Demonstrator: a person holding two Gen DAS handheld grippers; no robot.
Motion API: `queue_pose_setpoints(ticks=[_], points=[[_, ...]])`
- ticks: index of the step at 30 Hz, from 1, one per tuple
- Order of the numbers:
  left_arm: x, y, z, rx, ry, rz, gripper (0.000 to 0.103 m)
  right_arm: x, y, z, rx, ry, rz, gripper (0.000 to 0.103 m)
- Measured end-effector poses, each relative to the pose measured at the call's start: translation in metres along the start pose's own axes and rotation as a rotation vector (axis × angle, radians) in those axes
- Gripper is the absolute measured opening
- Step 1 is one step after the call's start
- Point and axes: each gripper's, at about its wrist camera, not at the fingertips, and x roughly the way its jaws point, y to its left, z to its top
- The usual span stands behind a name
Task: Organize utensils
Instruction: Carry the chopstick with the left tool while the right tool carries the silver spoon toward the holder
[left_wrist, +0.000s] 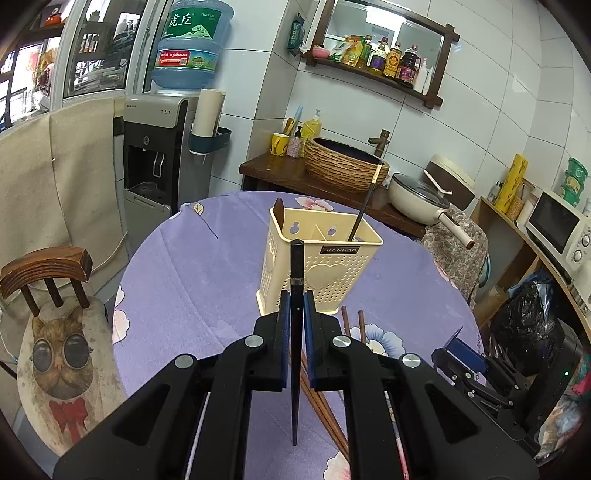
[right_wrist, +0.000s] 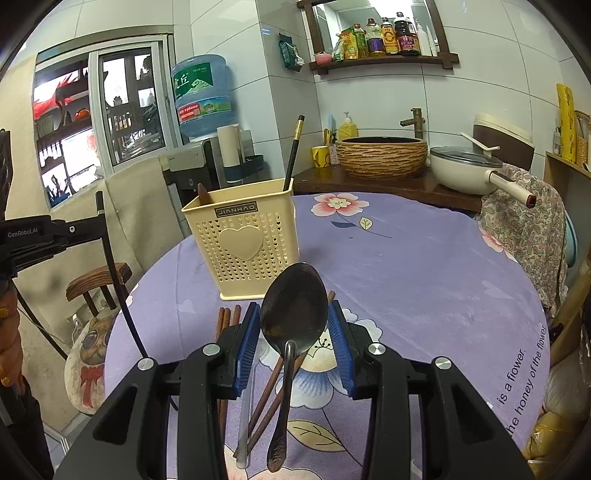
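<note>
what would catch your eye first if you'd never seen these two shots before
Most likely the two loaded grippers: the left gripper is shut on a black chopstick, and the right gripper clamps a metal spoon by its bowl. Just beyond both stands the cream utensil holder on the purple floral tablecloth, already holding another black chopstick, with brown chopsticks lying loose at its foot.

The right gripper (right_wrist: 294, 328) pinches a metal spoon (right_wrist: 293, 321) by the bowl just in front of the cream holder (right_wrist: 240, 240), brown chopsticks (right_wrist: 227, 319) lie at the holder's base, and left of the holder the left gripper (right_wrist: 88, 227) grips a black chopstick (right_wrist: 114, 273).
</note>
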Motion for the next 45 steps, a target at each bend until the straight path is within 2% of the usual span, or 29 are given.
queue_pose_setpoints(ticks=[15,20,26,32,37,41,45], points=[[-0.004,-0.009,0.015,0.031,-0.019,-0.018,0.007,0.000,0.005,0.008,-0.012,0.005,0.018,0.037],[-0.008,-0.012,0.024,0.042,-0.037,-0.023,0.007,0.002,0.006,0.021,-0.005,-0.003,0.056,0.037],[-0.016,-0.020,0.064,0.050,-0.079,-0.061,0.007,0.014,0.019,0.065,-0.046,-0.070,0.078,0.037],[-0.036,-0.036,0.132,0.061,-0.181,-0.074,0.007,0.021,0.030,0.152,-0.027,-0.189,0.101,0.037],[-0.041,-0.049,0.182,0.058,-0.268,-0.032,0.007,0.037,0.041,0.208,-0.039,-0.273,0.052,0.037],[-0.020,-0.054,0.202,0.061,-0.262,-0.003,0.007,0.063,0.048,0.223,-0.069,-0.297,0.002,0.037],[0.016,-0.050,0.201,0.059,-0.243,0.059,0.007,0.093,0.044,0.209,-0.083,-0.286,-0.045,0.037]])
